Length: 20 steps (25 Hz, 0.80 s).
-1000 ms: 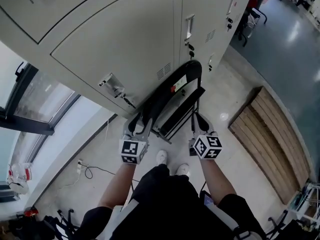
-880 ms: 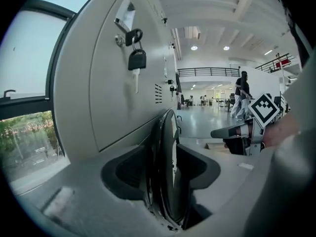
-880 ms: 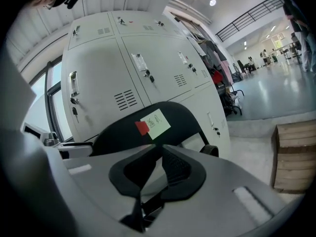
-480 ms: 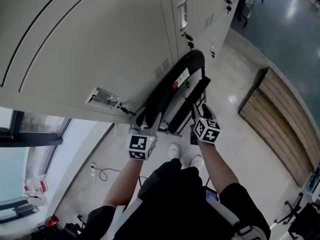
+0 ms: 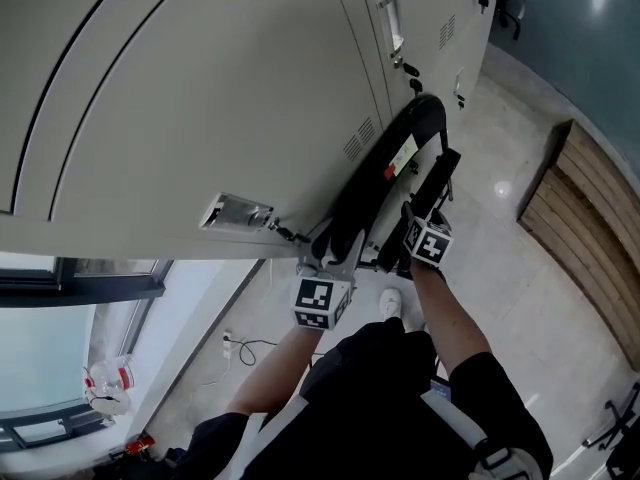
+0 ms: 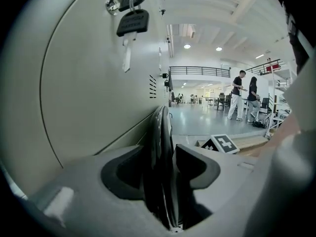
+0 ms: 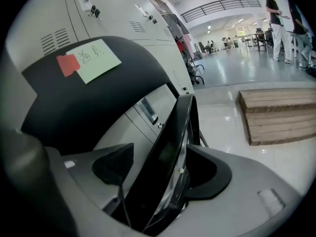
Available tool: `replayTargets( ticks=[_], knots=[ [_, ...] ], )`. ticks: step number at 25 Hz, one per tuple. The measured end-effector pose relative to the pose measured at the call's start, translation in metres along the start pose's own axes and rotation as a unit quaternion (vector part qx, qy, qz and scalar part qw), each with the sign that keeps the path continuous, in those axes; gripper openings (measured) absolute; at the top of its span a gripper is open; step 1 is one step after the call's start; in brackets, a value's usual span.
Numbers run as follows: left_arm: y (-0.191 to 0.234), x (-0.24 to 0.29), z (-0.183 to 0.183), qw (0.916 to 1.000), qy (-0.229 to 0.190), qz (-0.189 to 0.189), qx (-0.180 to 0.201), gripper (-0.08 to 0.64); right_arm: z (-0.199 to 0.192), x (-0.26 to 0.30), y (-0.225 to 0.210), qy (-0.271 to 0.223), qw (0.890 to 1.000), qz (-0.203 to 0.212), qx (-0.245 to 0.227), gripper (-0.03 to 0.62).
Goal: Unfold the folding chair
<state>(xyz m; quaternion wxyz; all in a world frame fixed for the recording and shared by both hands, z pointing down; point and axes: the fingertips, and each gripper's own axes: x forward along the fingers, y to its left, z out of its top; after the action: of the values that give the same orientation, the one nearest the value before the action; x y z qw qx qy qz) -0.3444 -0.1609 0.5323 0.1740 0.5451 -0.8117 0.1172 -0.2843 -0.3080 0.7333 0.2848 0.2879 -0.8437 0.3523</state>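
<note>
A black folding chair (image 5: 400,163) leans folded against the grey lockers (image 5: 200,98). Its backrest (image 7: 94,98) carries a green label with red tape (image 7: 94,56). My left gripper (image 5: 335,250) sits at the near end of the back frame. That thin frame edge (image 6: 162,132) runs between its jaws, and both pads look closed on it. My right gripper (image 5: 415,213) is at the seat's near edge. Its jaws are opening with the seat panel (image 7: 170,152) standing between them, and the left pad is clear of it.
A key (image 6: 131,23) hangs in a locker lock just above the left gripper. A low wooden platform (image 5: 590,198) lies on the floor to the right. A cable and socket (image 5: 240,346) are at the wall's foot on the left. People (image 6: 240,95) stand far off.
My right gripper has dropped from beside the chair onto the seat's near edge. The left gripper has stayed on the back frame. The head view has swung towards the lockers.
</note>
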Motion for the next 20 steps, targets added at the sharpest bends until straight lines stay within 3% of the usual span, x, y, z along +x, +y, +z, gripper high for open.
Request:
replayTargets(
  ticks=[7,12,15,20],
  knots=[
    [0.0,0.004,-0.001,0.9998,0.018,0.004,-0.006,0.202,-0.022,0.027,0.002,0.041,0.999,-0.023,0.017,0.324],
    [0.002,0.008,-0.003,0.9998,0.021,0.006,-0.004,0.201,-0.033,0.035,0.008,0.067,0.995,-0.005,0.068,0.23],
    [0.0,0.008,-0.002,0.9997,0.018,0.0,-0.018,0.186,-0.035,0.032,0.011,0.079,0.994,0.013,0.074,0.197],
    [-0.025,0.007,-0.001,0.9982,0.014,-0.054,-0.023,0.147,-0.038,0.022,-0.009,0.074,0.994,0.018,0.081,0.167]
  ],
)
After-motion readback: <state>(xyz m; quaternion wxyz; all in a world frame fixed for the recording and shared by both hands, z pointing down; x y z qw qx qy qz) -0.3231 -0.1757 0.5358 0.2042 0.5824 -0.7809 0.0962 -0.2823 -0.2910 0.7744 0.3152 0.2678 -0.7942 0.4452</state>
